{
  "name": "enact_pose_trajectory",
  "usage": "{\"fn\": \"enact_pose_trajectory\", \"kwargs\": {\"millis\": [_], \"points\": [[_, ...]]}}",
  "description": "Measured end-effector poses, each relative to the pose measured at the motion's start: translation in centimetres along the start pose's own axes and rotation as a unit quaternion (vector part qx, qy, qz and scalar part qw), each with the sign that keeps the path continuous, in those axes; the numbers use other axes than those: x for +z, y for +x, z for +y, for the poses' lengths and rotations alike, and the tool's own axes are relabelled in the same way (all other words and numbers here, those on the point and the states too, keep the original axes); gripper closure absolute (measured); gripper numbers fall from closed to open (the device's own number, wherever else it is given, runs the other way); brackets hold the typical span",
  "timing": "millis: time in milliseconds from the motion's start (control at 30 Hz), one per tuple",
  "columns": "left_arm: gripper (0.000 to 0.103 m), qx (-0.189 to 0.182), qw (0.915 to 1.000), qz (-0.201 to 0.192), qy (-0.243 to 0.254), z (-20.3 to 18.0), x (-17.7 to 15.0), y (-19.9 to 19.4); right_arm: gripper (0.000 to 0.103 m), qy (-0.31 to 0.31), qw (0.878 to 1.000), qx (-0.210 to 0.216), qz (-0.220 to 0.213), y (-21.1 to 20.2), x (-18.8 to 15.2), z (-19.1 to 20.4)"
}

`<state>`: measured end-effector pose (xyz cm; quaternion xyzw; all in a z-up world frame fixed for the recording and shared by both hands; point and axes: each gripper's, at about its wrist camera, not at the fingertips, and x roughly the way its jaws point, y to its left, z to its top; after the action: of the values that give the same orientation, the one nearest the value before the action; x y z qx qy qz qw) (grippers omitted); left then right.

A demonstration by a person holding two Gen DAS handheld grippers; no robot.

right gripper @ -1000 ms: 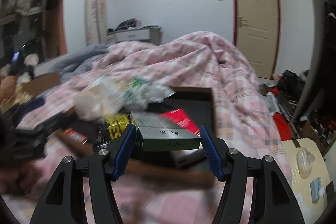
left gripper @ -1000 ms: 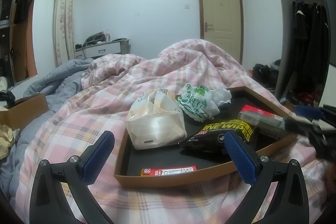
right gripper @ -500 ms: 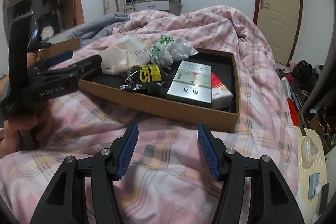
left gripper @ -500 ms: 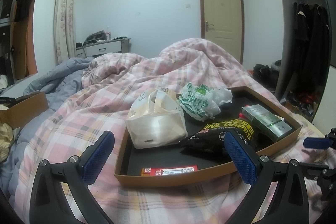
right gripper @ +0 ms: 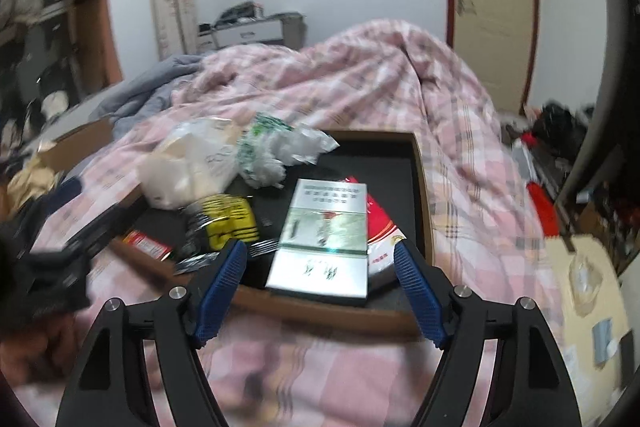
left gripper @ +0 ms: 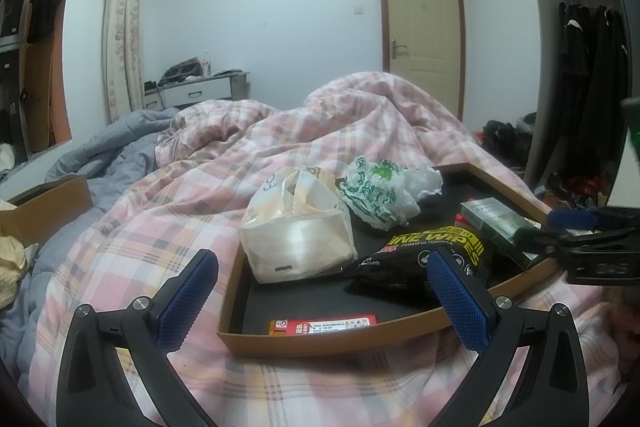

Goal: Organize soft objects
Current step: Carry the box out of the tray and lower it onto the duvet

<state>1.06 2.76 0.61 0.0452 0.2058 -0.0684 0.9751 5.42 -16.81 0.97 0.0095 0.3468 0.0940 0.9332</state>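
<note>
**A:** Where do we stand?

**B:** I've got both tools near the tray (left gripper: 320, 341), which sits on the quilt (left gripper: 280, 131). My left gripper (left gripper: 322, 297) hangs just short of the tray's near wall, jaws wide apart and holding nothing. My right gripper (right gripper: 320, 291) is at the tray's right end, also spread and empty, with the green box (right gripper: 324, 239) framed between its fingers.

**A:** And the soft things?

**B:** All inside the tray. The paper bag (left gripper: 298, 227) stands at the tray's left side, the plastic bag (left gripper: 382, 193) is crumpled just behind it, and the wipes pack (left gripper: 424, 259) lies in the tray's middle. The green box rests on a red box (right gripper: 382, 231) at the tray's right end, and a red strip pack (left gripper: 324, 326) lies against the near wall.

**A:** What worries you?

**B:** Mostly the tray. It rides on bedding, so pressing down on one end could tip it and slide everything. The green box is stacked, not flat; a skewed pinch could push it off the red one. The plastic bag is loose, so I'd likely catch only a fold and drag its neighbours.

**A:** Anything else?

**B:** The right view is smeared, so I can't judge whether those fingers are already over the tray wall or just before it. If they are low, I could knock the wall.
</note>
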Motion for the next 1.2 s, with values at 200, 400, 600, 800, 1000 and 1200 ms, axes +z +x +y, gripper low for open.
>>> {"fn": "enact_pose_trajectory", "kwargs": {"millis": [200,400,600,800,1000,1200], "points": [[0.000,0.000,1.0000,0.000,0.000,0.1,0.0,0.0,0.030,-0.002,1.000,0.000,0.020,0.8,-0.7,0.3],[0.000,0.000,1.0000,0.000,-0.001,0.3,0.1,0.1,0.050,-0.007,1.000,-0.004,0.010,0.5,-0.9,0.3],[0.000,-0.001,1.0000,0.000,-0.002,0.2,0.1,0.0,0.051,0.002,0.998,-0.023,-0.065,-2.9,-1.2,0.1],[0.000,-0.001,1.0000,0.001,-0.002,0.3,0.2,0.1,0.051,0.003,0.997,-0.017,-0.074,-6.2,-2.3,0.0],[0.000,-0.001,1.0000,0.000,-0.002,0.3,0.0,0.2,0.051,0.013,1.000,-0.011,-0.003,-5.4,-3.9,0.1],[0.000,-0.001,1.0000,0.000,-0.002,0.4,0.0,0.2,0.051,-0.022,0.999,-0.008,0.030,-5.1,-4.8,1.1]]}}
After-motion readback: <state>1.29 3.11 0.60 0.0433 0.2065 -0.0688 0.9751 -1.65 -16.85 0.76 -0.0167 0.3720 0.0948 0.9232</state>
